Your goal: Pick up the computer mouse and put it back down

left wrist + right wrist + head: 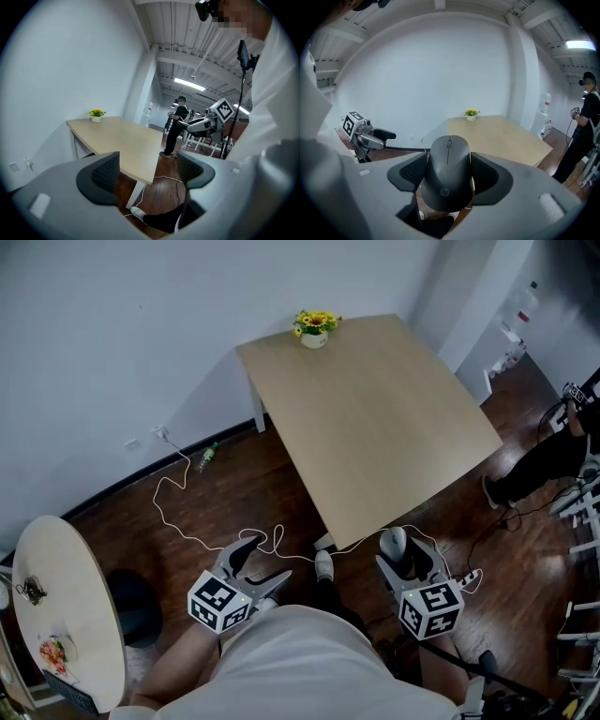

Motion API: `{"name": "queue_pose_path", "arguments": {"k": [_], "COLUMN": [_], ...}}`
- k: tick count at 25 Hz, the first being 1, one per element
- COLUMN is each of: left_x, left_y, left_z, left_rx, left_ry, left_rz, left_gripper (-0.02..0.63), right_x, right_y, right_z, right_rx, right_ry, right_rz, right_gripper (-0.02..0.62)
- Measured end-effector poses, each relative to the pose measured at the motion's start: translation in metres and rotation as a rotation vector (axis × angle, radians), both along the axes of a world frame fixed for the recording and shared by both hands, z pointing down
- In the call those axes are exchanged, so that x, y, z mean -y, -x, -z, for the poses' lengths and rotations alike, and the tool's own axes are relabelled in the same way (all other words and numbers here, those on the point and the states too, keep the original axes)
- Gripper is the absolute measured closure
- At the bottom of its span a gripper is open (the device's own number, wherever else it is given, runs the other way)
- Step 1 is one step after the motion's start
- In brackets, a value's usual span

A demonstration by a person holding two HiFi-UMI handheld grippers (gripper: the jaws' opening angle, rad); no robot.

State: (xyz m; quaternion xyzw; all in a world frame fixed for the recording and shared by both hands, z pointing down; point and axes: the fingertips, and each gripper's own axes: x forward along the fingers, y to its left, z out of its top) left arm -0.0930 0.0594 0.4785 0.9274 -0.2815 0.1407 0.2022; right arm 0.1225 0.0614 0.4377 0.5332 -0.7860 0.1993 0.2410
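Note:
A dark grey computer mouse (449, 173) sits clamped between the pads of my right gripper (449, 174), nose pointing away, held in the air before the near edge of the light wooden table (499, 133). From the head view the mouse (395, 542) shows at the tip of the right gripper (403, 557), below the table's (375, 418) near corner. My left gripper (266, 561) hangs over the floor at lower left, jaws open with nothing between them. In the left gripper view its jaws (147, 172) frame the bare floor and the table (119, 136).
A small pot of yellow flowers (314, 329) stands on the table's far corner. A white cable (183, 521) trails across the dark wood floor, with a bottle (206, 457) by the wall. A round table (66, 596) is at far left; a person (553, 456) stands at right.

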Motion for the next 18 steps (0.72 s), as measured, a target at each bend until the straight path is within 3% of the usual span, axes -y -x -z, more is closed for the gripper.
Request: {"name": "queue_pose_path", "arguments": {"k": [11, 18], "left_x": [-0.006, 0.001], "left_y": [0.001, -0.009], "left_z": [0.007, 0.005], "left_rx": [-0.016, -0.013], "left_ry": [-0.022, -0.009], "left_rz": [0.009, 0.012], "left_gripper": [0.250, 0.250], "right_x": [-0.003, 0.023], "right_y": [-0.006, -0.019], "right_z": [0.001, -0.017], "right_rx": [0.001, 0.002], "right_ry": [-0.015, -0.006], "right_rz": [-0.019, -0.021], "right_gripper": [0.302, 0.302]}}
